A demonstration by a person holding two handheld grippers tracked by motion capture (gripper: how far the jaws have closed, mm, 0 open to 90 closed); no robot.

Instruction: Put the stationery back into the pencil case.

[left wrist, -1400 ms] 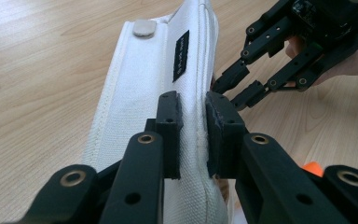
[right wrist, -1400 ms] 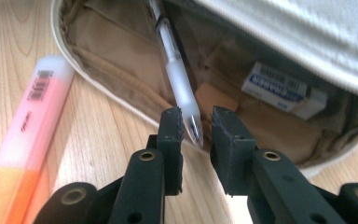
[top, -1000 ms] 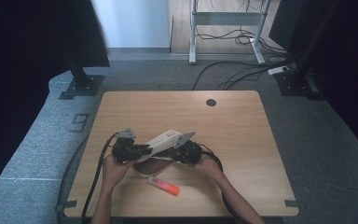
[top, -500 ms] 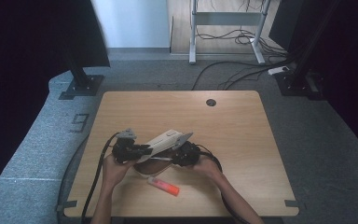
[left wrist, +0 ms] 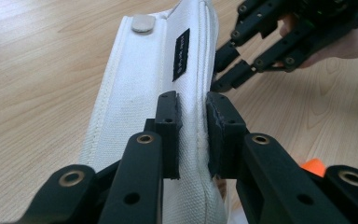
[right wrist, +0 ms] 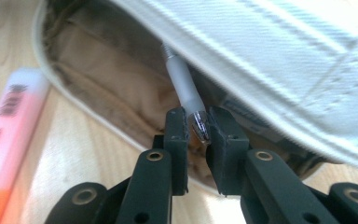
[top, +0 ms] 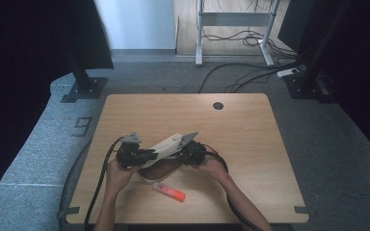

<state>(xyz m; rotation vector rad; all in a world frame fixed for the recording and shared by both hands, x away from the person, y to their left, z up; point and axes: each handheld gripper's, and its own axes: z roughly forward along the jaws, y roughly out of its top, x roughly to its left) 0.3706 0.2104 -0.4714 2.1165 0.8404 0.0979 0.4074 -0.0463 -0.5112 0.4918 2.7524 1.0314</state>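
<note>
**Pen goes into the held-open pouch**

The white canvas pencil pouch (top: 166,147) lies near the front middle of the light wooden table (top: 250,130), its flap lifted. The left gripper (left wrist: 193,126) is closed on the flap's seamed edge. Just right of the pouch, the right gripper (right wrist: 198,126) pinches the end of a slim grey pen (right wrist: 184,88), whose long axis points into the brown inside. A pink-orange marker (top: 169,191) lies in front of the pouch.
</note>
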